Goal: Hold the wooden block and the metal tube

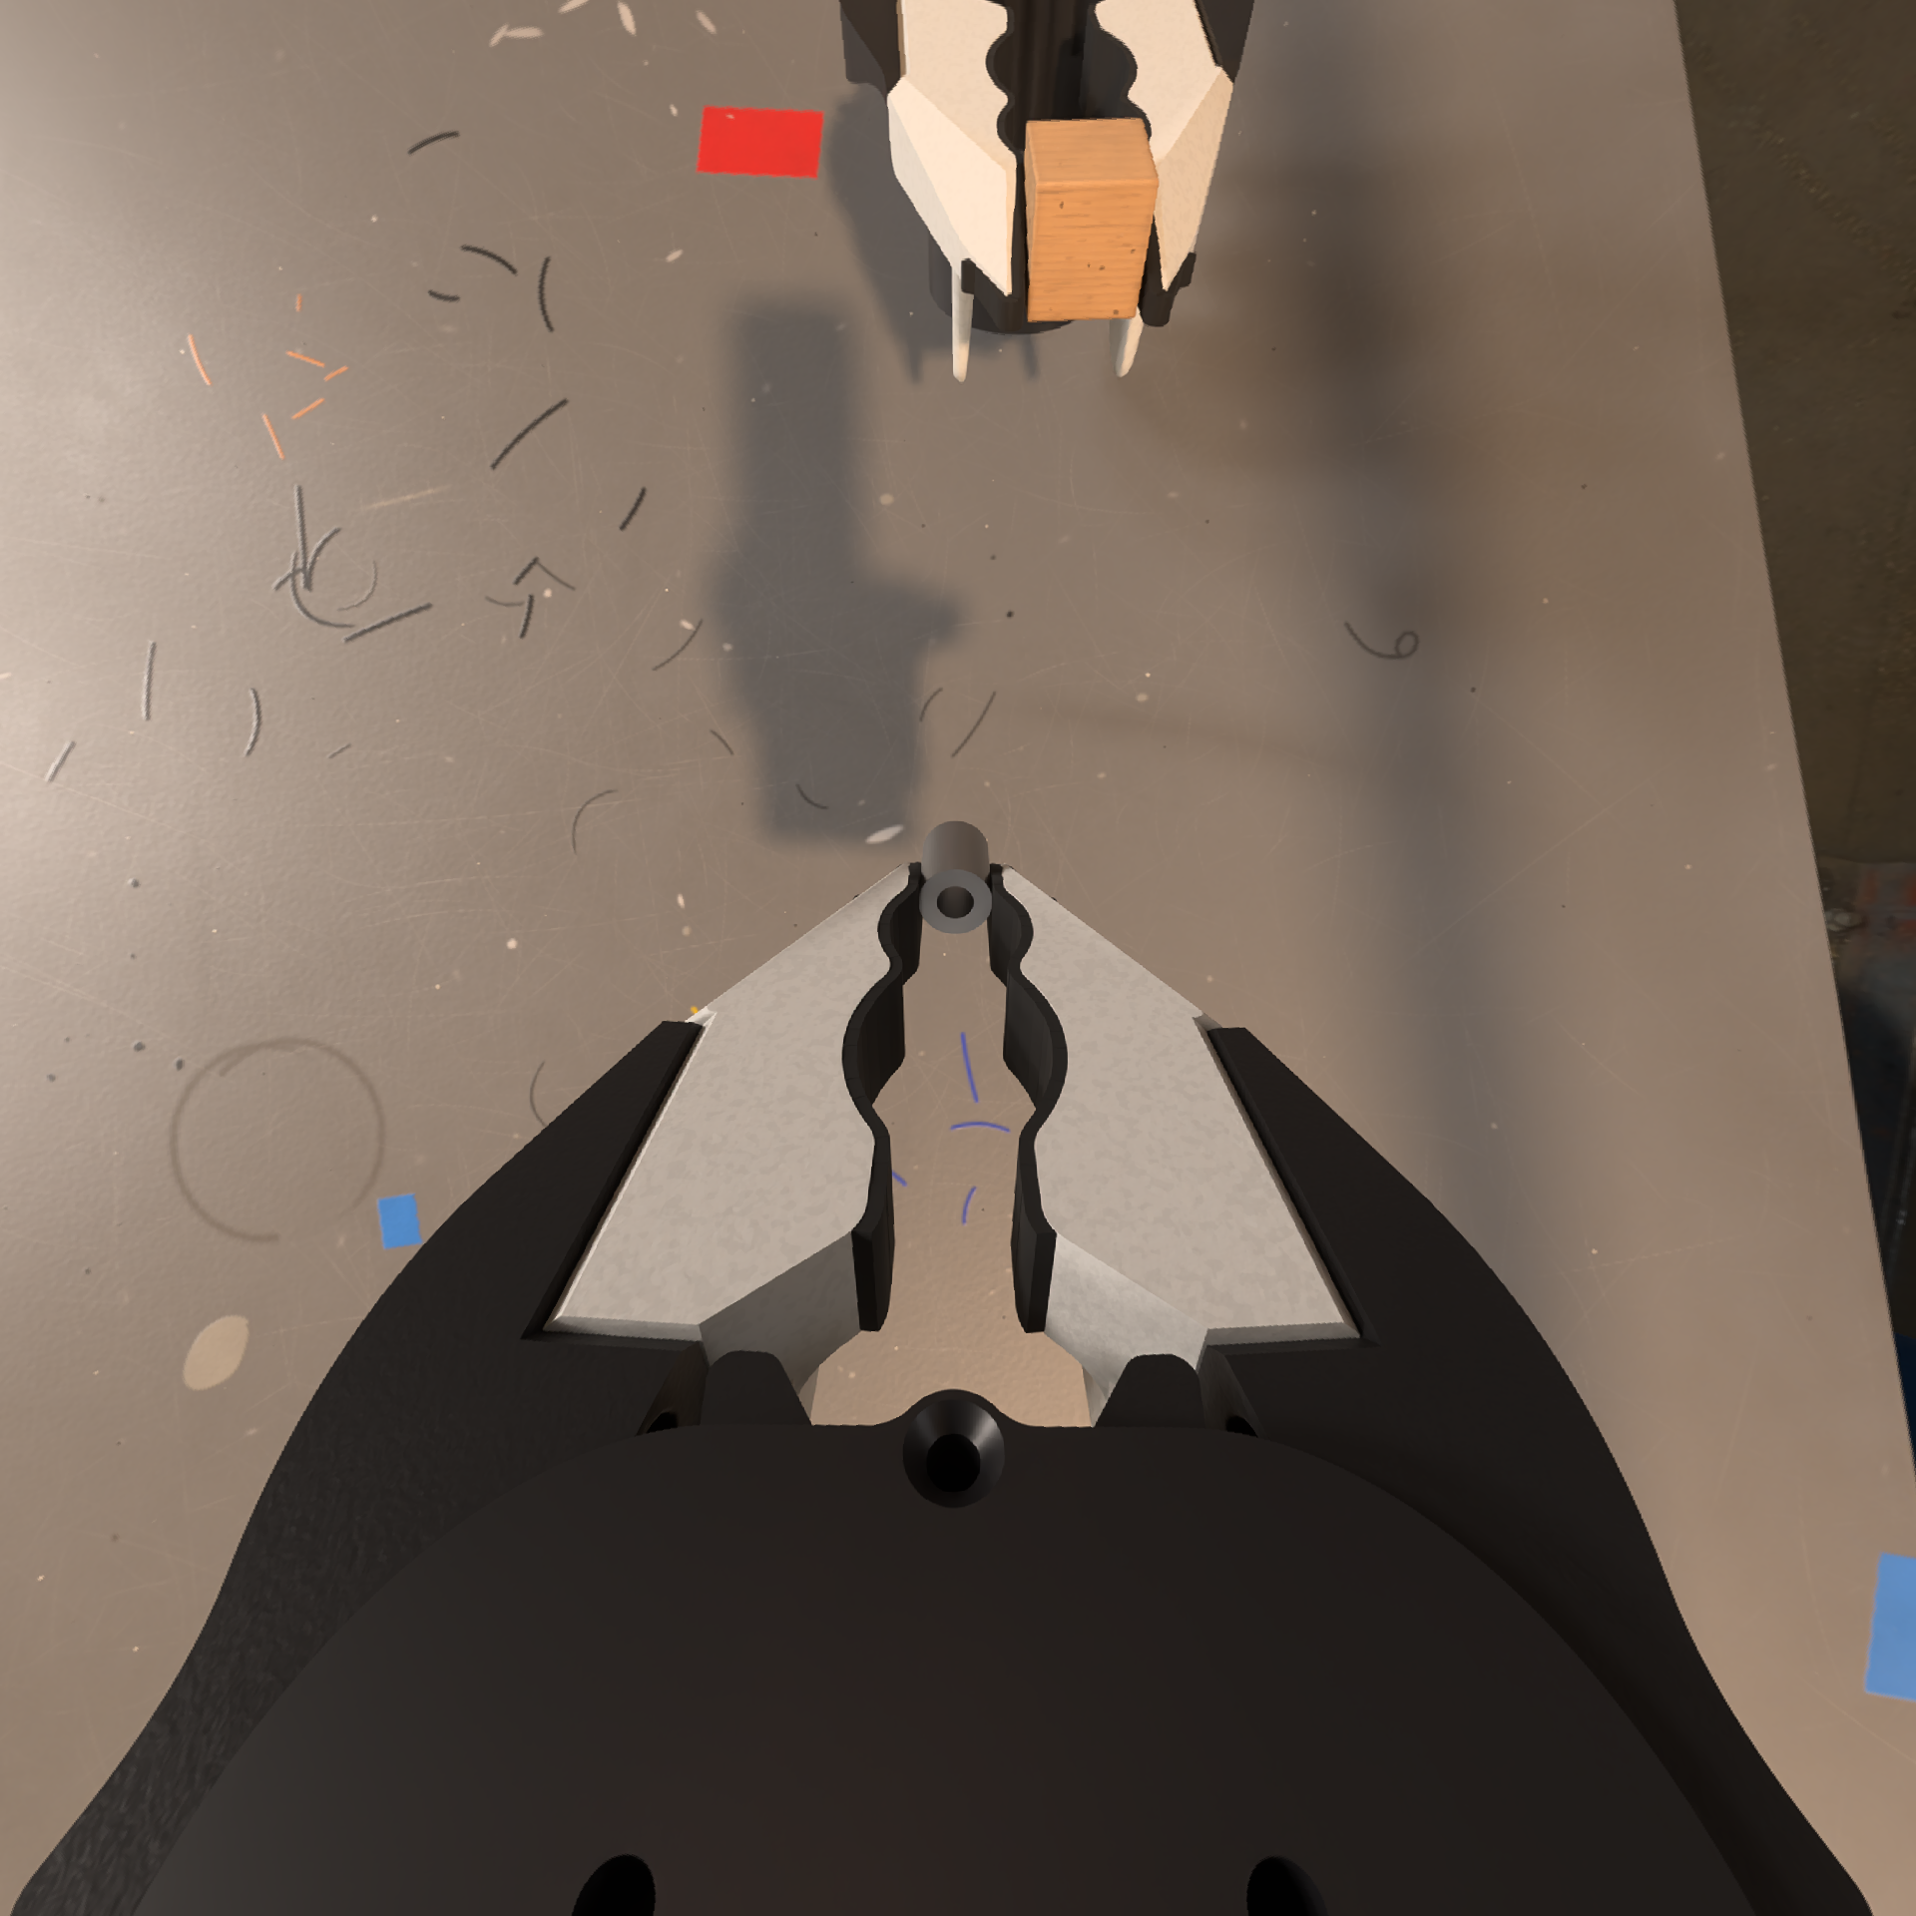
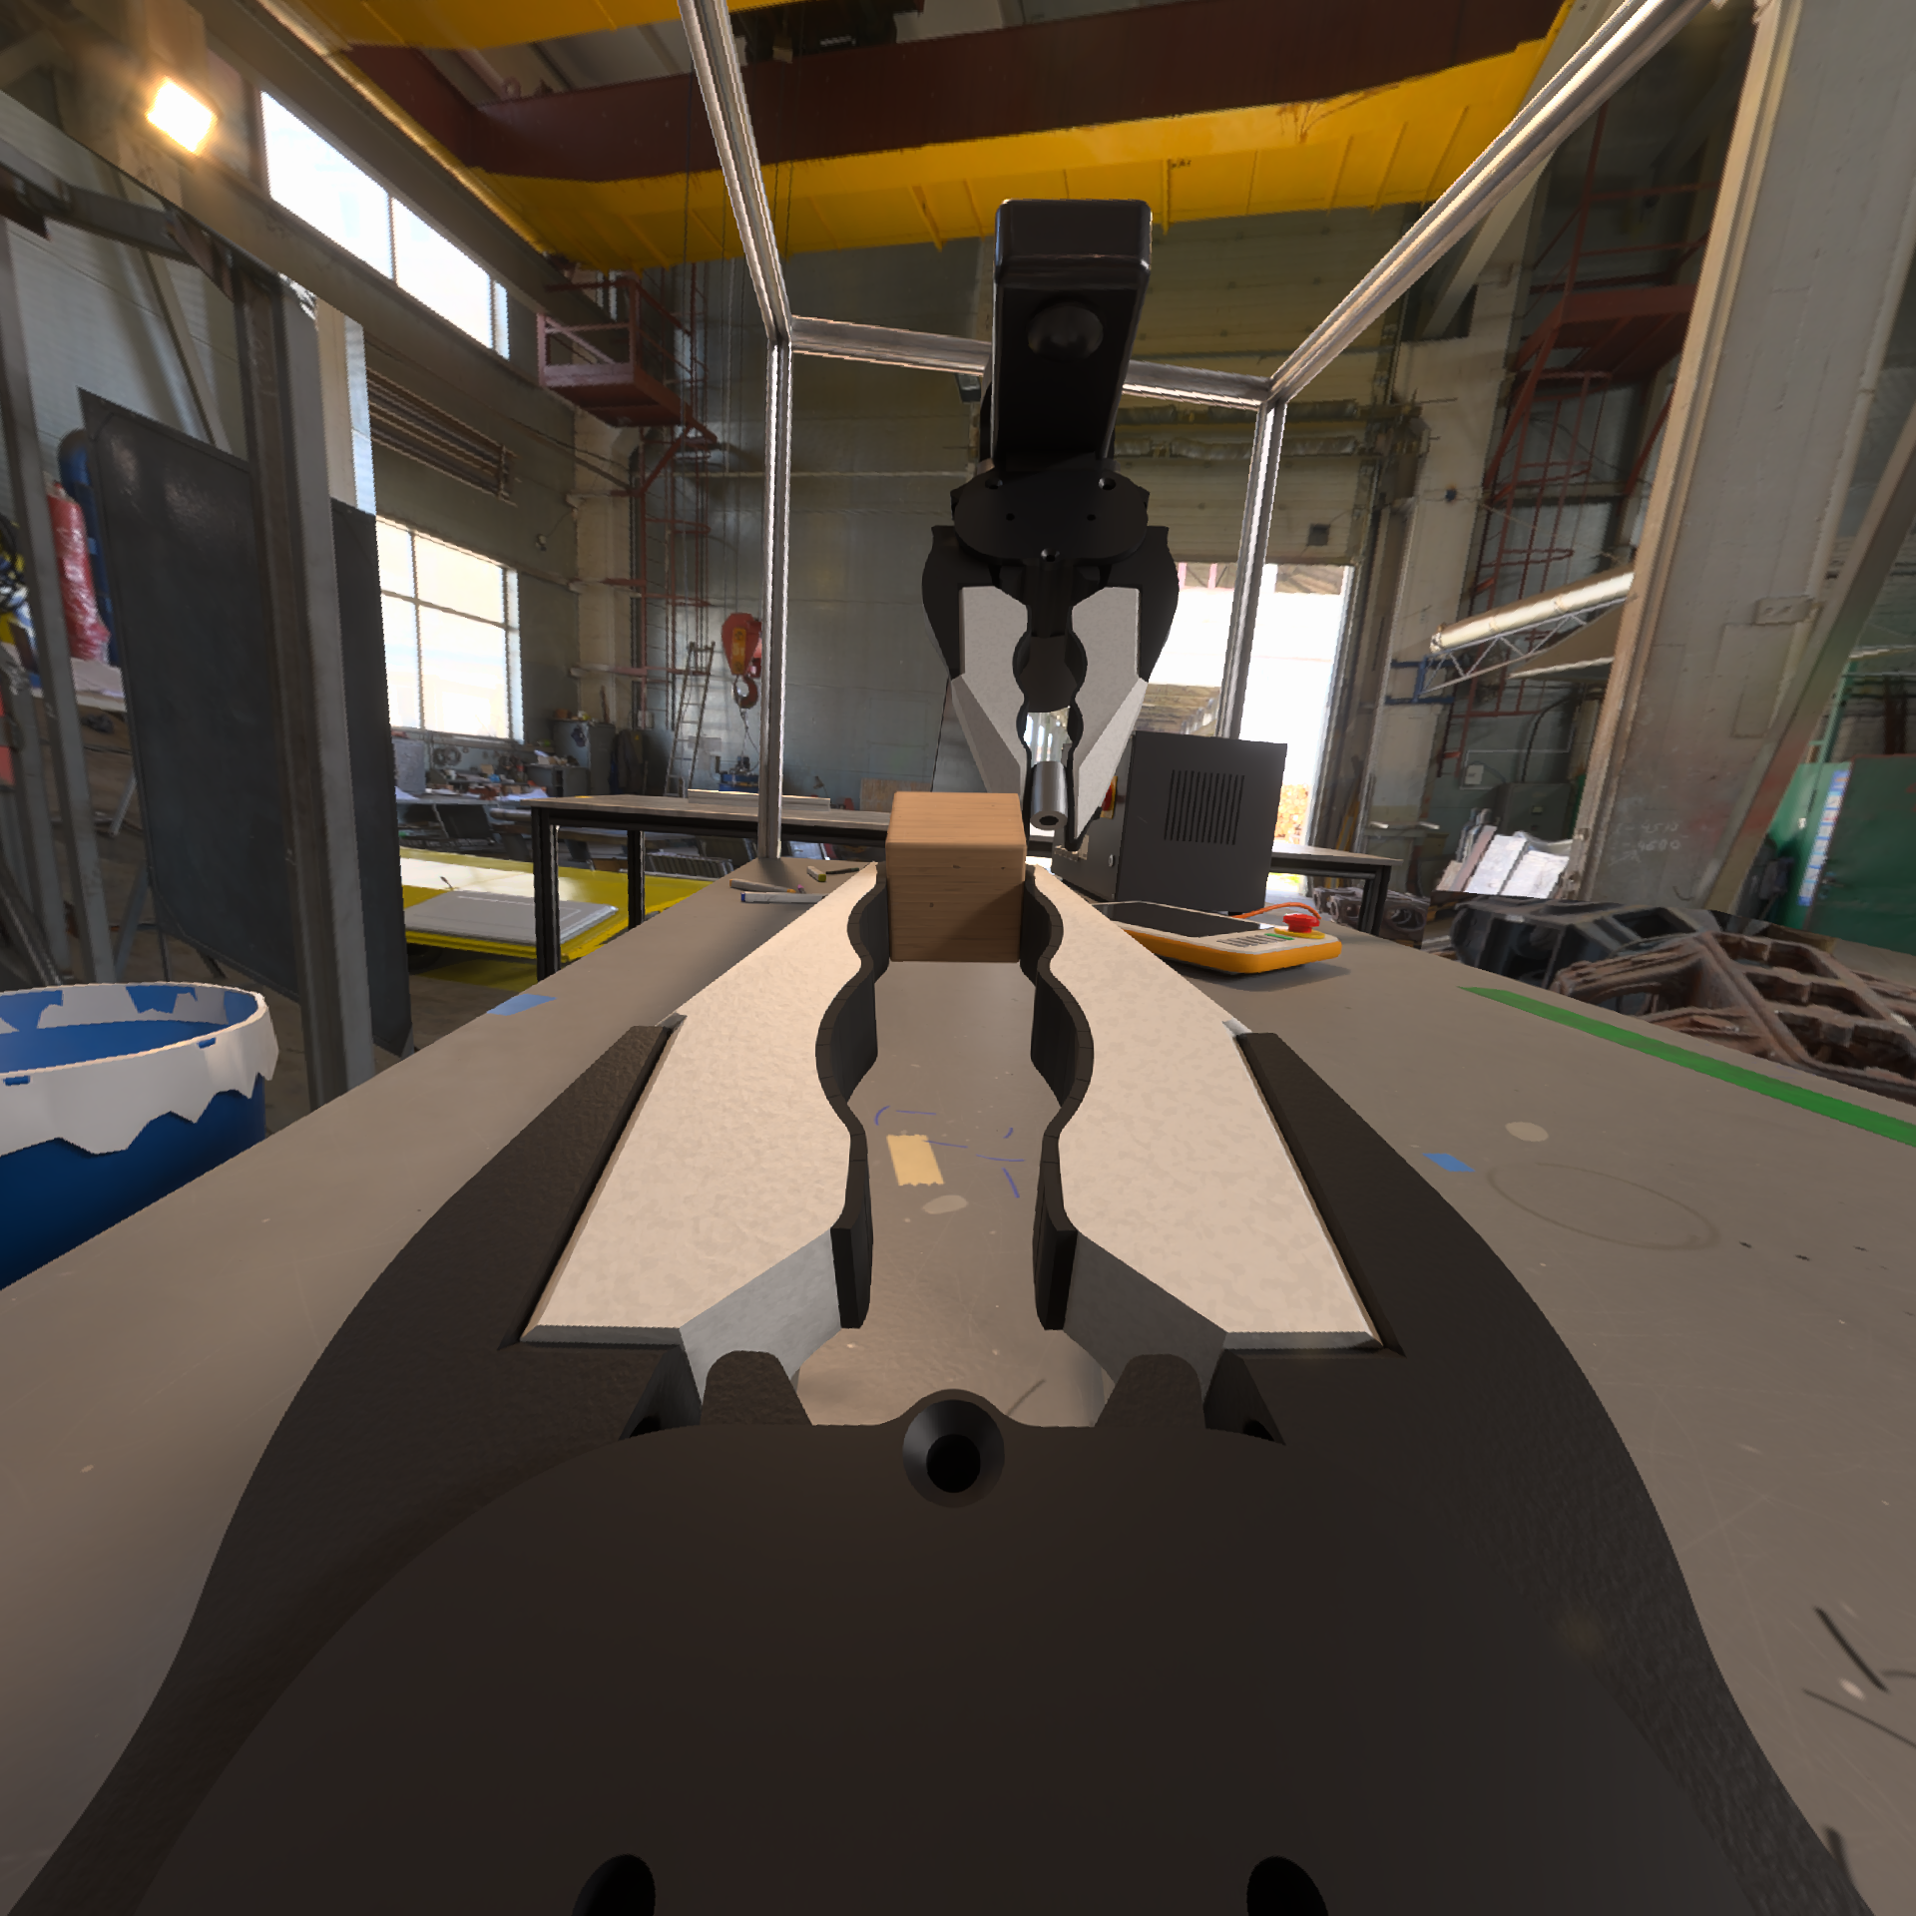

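My left gripper (image 1: 955,881) points down at the grey table and is shut on a short grey metal tube (image 1: 954,890), held at its fingertips with the tube's open end facing the camera. My right gripper (image 2: 955,900) is shut on a light wooden block (image 2: 955,876), held between its fingertips above the table. In the left wrist view the right gripper (image 1: 1089,223) shows at the top with the wooden block (image 1: 1089,223) in its jaws. In the right wrist view the left gripper (image 2: 1049,804) hangs ahead, pointing down, with the metal tube (image 2: 1047,793) in its tips.
The grey table (image 1: 1348,518) bears scratches, a red patch (image 1: 760,142) and blue patches (image 1: 399,1219). Its right edge runs down the left wrist view. Ahead in the right wrist view lie a yellow pendant controller (image 2: 1234,938), a dark box (image 2: 1192,819) and a green stripe (image 2: 1700,1063). A blue barrel (image 2: 114,1099) stands left.
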You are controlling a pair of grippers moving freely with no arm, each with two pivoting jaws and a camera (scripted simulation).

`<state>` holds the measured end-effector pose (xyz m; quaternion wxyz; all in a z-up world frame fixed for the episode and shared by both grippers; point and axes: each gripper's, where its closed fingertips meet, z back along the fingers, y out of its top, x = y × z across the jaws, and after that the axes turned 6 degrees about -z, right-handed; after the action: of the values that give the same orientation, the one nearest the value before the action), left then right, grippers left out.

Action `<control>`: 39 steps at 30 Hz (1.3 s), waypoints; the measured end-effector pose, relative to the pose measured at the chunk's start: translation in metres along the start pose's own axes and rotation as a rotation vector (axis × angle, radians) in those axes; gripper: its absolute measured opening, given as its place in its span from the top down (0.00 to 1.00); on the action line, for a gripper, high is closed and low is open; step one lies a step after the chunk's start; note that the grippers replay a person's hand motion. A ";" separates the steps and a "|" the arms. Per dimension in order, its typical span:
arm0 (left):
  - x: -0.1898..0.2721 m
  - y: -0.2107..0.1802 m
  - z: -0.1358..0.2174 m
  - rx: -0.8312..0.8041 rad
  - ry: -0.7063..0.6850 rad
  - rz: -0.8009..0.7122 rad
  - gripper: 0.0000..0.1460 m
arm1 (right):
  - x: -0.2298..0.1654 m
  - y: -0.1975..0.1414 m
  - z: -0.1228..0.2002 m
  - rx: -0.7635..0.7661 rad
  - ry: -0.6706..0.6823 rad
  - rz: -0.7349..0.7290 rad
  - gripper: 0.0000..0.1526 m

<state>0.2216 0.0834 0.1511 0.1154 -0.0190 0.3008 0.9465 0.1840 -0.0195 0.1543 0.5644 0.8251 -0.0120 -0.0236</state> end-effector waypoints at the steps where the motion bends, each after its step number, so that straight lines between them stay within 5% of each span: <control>1: 0.000 0.000 0.000 -0.001 0.008 -0.003 0.92 | 0.000 0.000 0.000 0.000 0.000 0.000 0.84; 20: 0.000 0.005 0.006 0.214 0.127 -0.056 0.92 | -0.002 0.003 -0.003 -0.022 -0.018 0.030 0.84; 26: -0.005 -0.002 0.010 0.226 0.086 0.114 0.92 | 0.003 -0.005 -0.009 -0.085 -0.071 0.082 0.84; 39: -0.009 -0.012 0.010 0.272 0.061 0.208 0.92 | 0.009 -0.005 -0.016 -0.015 -0.117 0.089 0.84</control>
<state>0.2338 0.0966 0.1534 0.0092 -0.0006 0.4298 0.9029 0.1937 -0.0034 0.1556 0.5695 0.8166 -0.0815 -0.0466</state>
